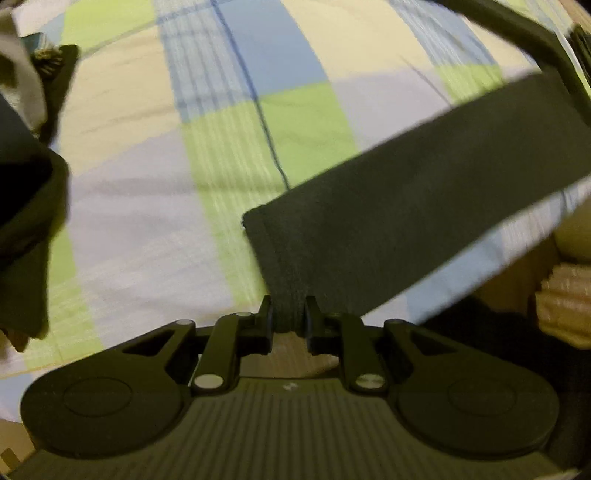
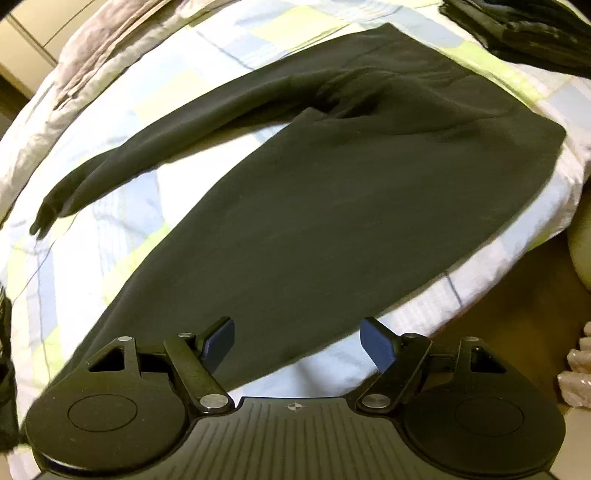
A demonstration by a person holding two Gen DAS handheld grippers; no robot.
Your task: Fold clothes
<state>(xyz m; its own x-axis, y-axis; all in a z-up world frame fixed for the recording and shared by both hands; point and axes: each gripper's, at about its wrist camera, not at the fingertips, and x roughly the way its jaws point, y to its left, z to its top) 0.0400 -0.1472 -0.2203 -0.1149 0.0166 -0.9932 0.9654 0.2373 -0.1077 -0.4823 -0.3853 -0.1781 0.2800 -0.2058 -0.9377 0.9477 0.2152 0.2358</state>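
A pair of dark trousers (image 2: 332,206) lies spread on a checked bedsheet (image 2: 122,229), one leg running off to the far left, the other coming toward the camera. My right gripper (image 2: 297,345) hovers open over the near leg, blue pads apart, nothing pinched. In the left wrist view my left gripper (image 1: 289,315) is shut on the hem of a trouser leg (image 1: 406,221), which stretches taut up to the right above the sheet (image 1: 147,221).
A folded stack of dark clothes (image 2: 524,29) sits at the far right of the bed. Grey bedding (image 2: 88,55) bunches at the far left. More dark cloth (image 1: 26,221) hangs at the left. The bed's edge drops to a wooden floor (image 2: 517,317).
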